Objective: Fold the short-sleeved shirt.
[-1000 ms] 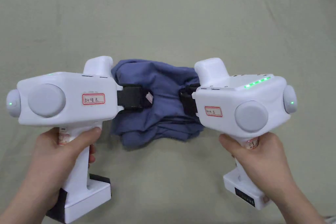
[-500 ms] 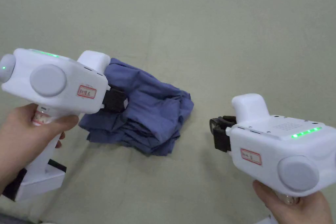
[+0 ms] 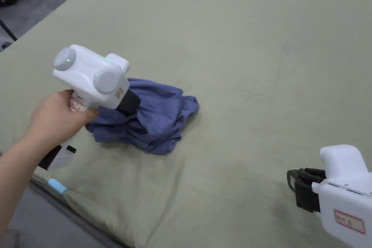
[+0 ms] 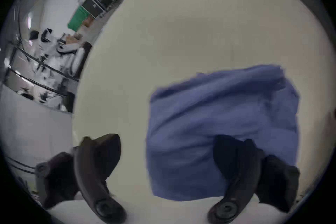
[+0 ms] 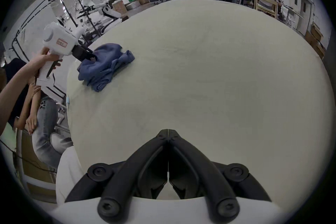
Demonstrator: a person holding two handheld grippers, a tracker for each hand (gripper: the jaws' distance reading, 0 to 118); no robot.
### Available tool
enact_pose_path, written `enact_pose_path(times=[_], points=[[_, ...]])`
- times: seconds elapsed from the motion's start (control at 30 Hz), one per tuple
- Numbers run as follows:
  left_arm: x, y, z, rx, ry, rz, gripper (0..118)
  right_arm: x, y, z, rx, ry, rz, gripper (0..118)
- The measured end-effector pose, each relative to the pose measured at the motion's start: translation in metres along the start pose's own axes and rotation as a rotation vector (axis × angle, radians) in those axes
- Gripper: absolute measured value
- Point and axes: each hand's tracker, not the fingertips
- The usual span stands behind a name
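We see the blue shirt lying bunched in a loose bundle on the pale green tabletop, at about nine o'clock in the head view, near the table's edge. Our left gripper sits at the bundle's nine o'clock side with its jaws spread wide apart; one jaw lies against the cloth, the other over bare table, so nothing is clamped. Our right gripper hovers well apart from the shirt, at about five o'clock in the head view, its jaws pressed together on nothing.
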Motion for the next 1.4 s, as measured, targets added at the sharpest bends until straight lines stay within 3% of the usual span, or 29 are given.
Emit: enact_pose_path(times=[0.2, 0.27, 0.3, 0.33, 0.37, 0.47, 0.6, 0.7, 0.83, 1.07, 1.3, 1.33, 1.37, 1.4], points=[[-0.021, -0.022, 0.064, 0.194, 0.064, 0.092, 113, 0.022, -0.007, 0.031, 0.022, -0.049, -0.025, 2], [-0.033, -0.023, 0.1, 0.199, 0.009, 0.214, 110, 0.032, -0.011, 0.051, 0.057, -0.08, -0.041, 2], [-0.044, -0.027, 0.118, 0.236, -0.185, 0.285, 80, 0.037, -0.013, 0.063, 0.078, -0.102, -0.048, 2], [-0.05, -0.03, 0.131, 0.334, -0.292, 0.359, 14, 0.043, -0.015, 0.076, 0.102, -0.134, -0.059, 2], [-0.044, -0.033, 0.142, 0.361, -0.274, 0.357, 0, 0.048, -0.018, 0.089, 0.121, -0.157, -0.07, 2], [-0.014, -0.029, 0.212, 0.511, -0.135, 0.349, 0, 0.064, -0.025, 0.142, 0.206, -0.242, -0.097, 2], [0.054, -0.032, 0.278, 0.771, -0.241, 0.382, 0, 0.084, -0.034, 0.223, 0.347, -0.365, -0.138, 2], [0.101, -0.03, 0.326, 0.93, -0.259, 0.318, 0, 0.096, -0.04, 0.287, 0.46, -0.464, -0.151, 2], [0.135, -0.009, 0.375, 0.988, -0.333, 0.303, 0, 0.102, -0.047, 0.363, 0.6, -0.609, -0.14, 2], [0.178, -0.009, 0.454, 1.132, -0.426, 0.292, 0, 0.107, -0.052, 0.444, 0.775, -0.712, -0.139, 2], [0.185, -0.013, 0.482, 1.148, -0.421, 0.253, 0, 0.111, -0.038, 0.474, 0.844, -0.694, -0.157, 2], [0.183, -0.014, 0.482, 1.147, -0.405, 0.258, 13, 0.112, -0.034, 0.475, 0.847, -0.69, -0.183, 16], [0.179, -0.013, 0.481, 1.141, -0.41, 0.265, 55, 0.113, -0.032, 0.475, 0.851, -0.694, -0.191, 55], [0.177, -0.01, 0.478, 1.111, -0.411, 0.286, 104, 0.116, -0.027, 0.47, 0.836, -0.698, -0.198, 105]])
